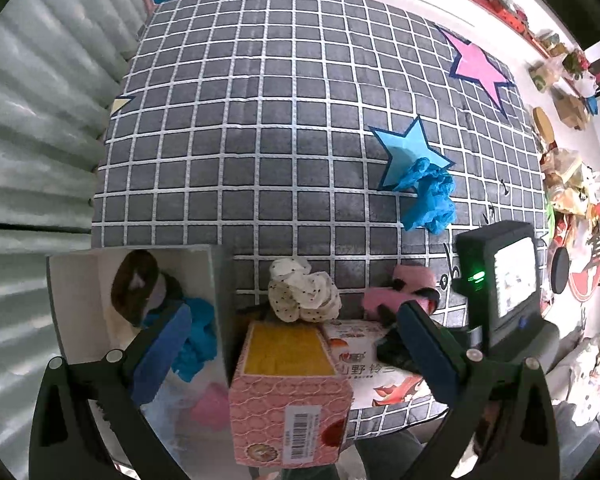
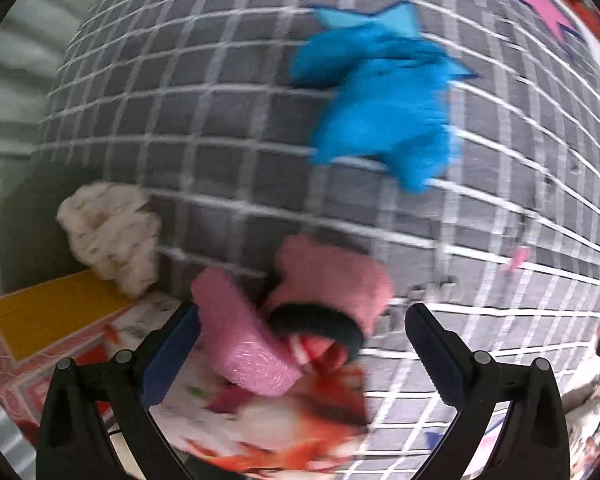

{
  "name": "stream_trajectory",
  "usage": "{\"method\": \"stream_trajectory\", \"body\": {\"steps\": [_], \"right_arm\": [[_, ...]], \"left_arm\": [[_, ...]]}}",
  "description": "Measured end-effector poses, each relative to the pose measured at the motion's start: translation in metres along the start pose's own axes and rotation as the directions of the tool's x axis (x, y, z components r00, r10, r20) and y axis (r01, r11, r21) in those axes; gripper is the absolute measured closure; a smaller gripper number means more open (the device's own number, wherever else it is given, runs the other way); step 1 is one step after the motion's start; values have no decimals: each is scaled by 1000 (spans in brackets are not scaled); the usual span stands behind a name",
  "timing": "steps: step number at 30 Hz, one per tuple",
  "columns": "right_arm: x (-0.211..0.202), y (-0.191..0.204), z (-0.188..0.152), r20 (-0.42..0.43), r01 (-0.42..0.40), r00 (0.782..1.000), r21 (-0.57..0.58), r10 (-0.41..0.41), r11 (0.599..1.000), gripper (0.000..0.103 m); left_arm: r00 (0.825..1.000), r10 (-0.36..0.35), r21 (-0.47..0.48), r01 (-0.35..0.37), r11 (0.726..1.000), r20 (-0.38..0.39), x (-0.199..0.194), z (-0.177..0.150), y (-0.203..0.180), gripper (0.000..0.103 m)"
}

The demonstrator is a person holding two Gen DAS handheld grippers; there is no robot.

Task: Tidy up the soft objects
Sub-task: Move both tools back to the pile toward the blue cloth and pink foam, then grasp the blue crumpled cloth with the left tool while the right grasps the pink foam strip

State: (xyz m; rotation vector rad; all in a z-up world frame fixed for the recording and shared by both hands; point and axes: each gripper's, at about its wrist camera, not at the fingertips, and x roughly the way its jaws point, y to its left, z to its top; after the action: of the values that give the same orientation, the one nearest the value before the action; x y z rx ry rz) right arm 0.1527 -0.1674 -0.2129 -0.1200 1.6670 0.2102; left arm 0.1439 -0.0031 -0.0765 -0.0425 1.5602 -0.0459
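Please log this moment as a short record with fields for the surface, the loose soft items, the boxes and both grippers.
surface: grey grid mat
loose on mat: blue cloth, dotted cream scrunchie, pink sock
white box: holds brown scrunchie and blue fabric
pink box: open, yellow inside
left gripper: jaws open
right gripper: jaws open, either side of the pink sock

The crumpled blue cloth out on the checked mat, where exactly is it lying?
The crumpled blue cloth lies on the grey checked mat, overlapping the light-blue star, right of centre in the left wrist view and beyond the pink fuzzy item.
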Motion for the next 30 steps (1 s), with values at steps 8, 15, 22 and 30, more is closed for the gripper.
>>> {"method": "stream_trajectory", "body": {"steps": [8, 15, 22, 30], "right_arm": [[-18, -105, 8, 49, 39, 998, 194, -50, 980, 1], [-21, -180, -8, 31, 29, 999, 352, -43, 936, 1], [-10, -189, -52, 19, -68, 998, 362, 65, 930, 1], [-3, -204, -102, 35, -137, 990, 337, 133, 931, 1]], "left_arm": [[1000, -1, 42, 2, 999, -19, 9, 14, -27, 0], [999, -15, 89, 19, 996, -46, 25, 32, -67, 0], [996, 20, 137, -7, 991, -92, 69, 60, -115, 0], [989, 51, 148, -30, 989, -139, 133, 88, -161, 0]]}}
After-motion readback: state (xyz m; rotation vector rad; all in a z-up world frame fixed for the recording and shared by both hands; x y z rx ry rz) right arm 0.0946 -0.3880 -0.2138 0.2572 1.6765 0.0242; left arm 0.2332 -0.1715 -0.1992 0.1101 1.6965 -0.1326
